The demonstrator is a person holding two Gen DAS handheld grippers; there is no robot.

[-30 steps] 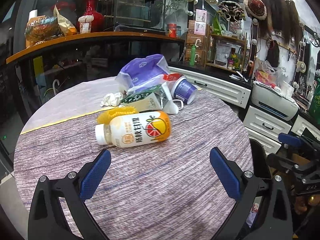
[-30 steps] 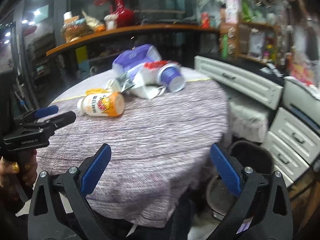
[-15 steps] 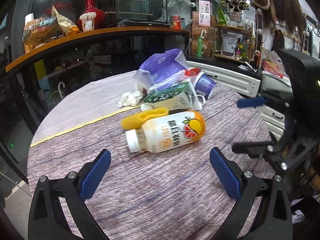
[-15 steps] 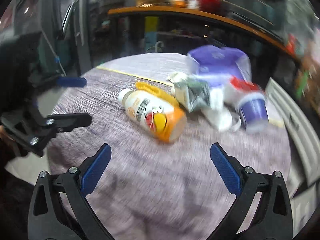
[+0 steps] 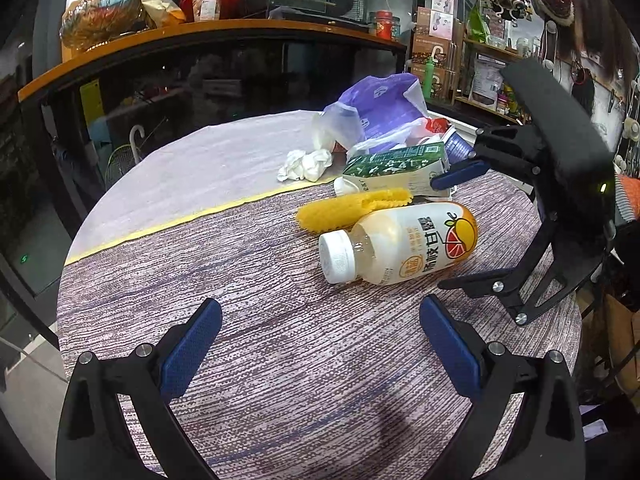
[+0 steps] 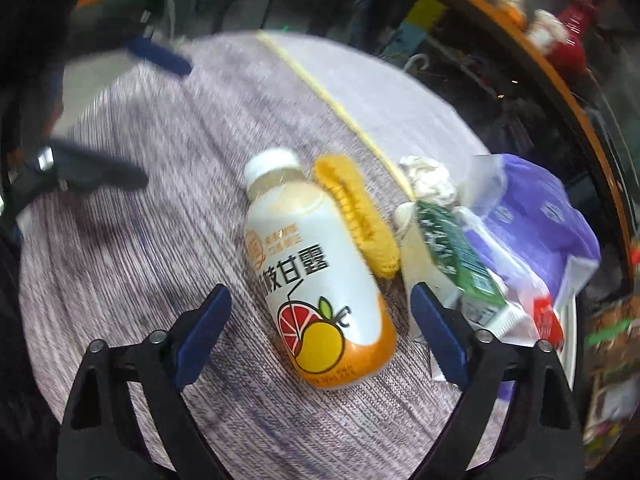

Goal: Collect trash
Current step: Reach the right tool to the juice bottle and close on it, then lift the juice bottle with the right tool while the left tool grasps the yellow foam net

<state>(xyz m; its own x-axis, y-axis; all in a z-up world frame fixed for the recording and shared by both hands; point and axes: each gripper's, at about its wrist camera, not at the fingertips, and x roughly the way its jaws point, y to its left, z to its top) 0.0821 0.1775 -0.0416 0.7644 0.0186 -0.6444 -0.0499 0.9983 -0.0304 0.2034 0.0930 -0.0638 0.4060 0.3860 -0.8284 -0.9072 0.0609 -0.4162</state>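
Note:
A white and orange juice bottle lies on its side on the round table; it also shows in the right wrist view. Behind it lie a yellow foam net, a green carton, a crumpled tissue and a purple bag. My right gripper is open, its jaws on either side of the bottle's base. It shows in the left wrist view too. My left gripper is open and empty, short of the bottle's cap.
A dark counter with an orange top stands behind the table. Shelves with goods are at the back right. The table's edge drops off on the right.
My right gripper has swung round over the table and closed in on the juice bottle, which now lies between its open jaws. My left gripper has drifted a little left.

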